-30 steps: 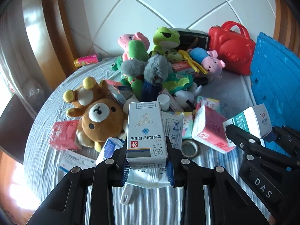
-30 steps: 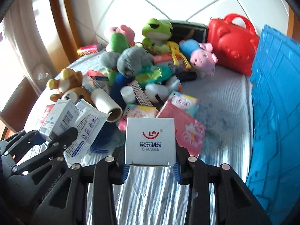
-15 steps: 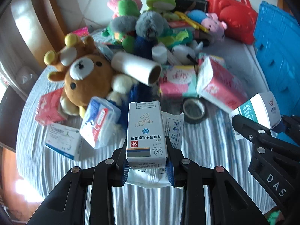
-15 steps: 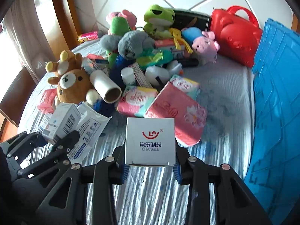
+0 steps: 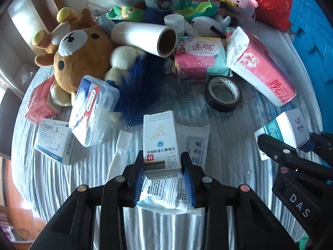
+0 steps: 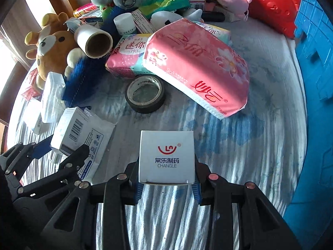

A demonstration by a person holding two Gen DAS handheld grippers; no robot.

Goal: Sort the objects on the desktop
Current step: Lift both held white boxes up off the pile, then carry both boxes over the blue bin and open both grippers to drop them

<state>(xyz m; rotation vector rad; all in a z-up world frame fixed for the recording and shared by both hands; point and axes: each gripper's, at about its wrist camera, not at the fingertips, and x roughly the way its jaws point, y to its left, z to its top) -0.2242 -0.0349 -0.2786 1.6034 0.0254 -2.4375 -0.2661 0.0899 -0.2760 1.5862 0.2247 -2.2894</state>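
- Sank toward the table [image 5: 229, 145] since a second ago, both hands tipped steeper; clutter now nearer in both views, tape roll [image 5: 223, 94] newly clear ahead.
- Left gripper [image 5: 164, 179]: fingers clenched on white box [image 5: 161, 141], a flat pouch [image 5: 164, 195] caught under it between the same fingers.
- Right gripper [image 6: 166, 189]: fingers clenched on Changle box [image 6: 167, 156].
- Both boxes off the cloth, low over the near bare strip; likely about to be set down as 1 group, judging from the descent.
- Open room: striped cloth in front of the right gripper, up to the tape roll and pink tissue pack [image 6: 197, 66].
- Tighter on the left: plastic case [image 5: 93, 110], blue brush [image 5: 137, 87], another box [image 5: 54, 141] close by.
- Blue crate [image 6: 312, 62] walled the right edge; table rim dropped away at left.
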